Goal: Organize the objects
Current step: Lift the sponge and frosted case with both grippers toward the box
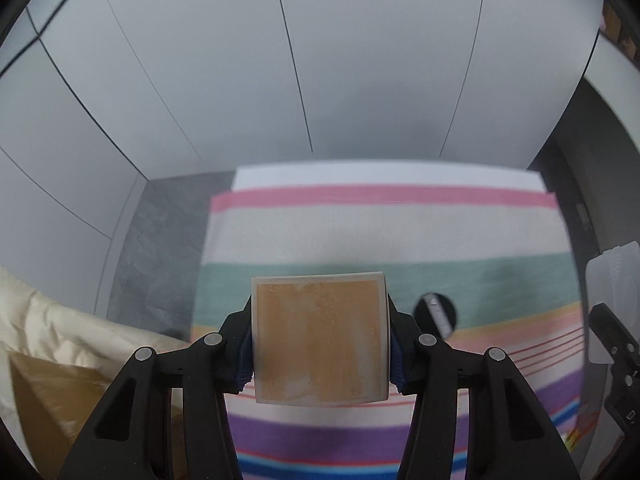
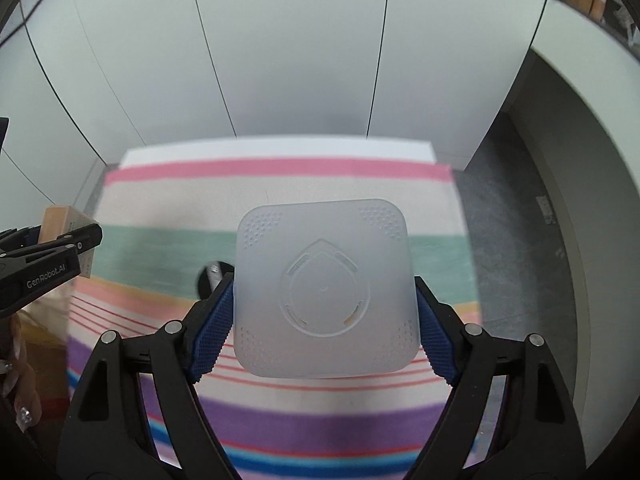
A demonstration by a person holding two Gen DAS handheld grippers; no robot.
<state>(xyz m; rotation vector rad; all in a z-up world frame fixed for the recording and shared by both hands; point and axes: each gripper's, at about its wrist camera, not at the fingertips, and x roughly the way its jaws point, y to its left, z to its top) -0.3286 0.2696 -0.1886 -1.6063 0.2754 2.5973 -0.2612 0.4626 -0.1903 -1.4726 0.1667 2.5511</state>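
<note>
My left gripper is shut on a square white box with an orange top face, held above the striped cloth. My right gripper is shut on a frosted translucent square lid with an embossed drop shape, also held above the cloth. A small black round object with a grey bar lies on the green stripe; it also shows in the right wrist view, partly hidden by the lid. The left gripper and box show at the left edge of the right view.
The striped cloth covers a table against a white panelled wall. A cream padded fabric and a brown bag lie at the left. Grey floor is to the right of the table. The right gripper with the lid shows at the right.
</note>
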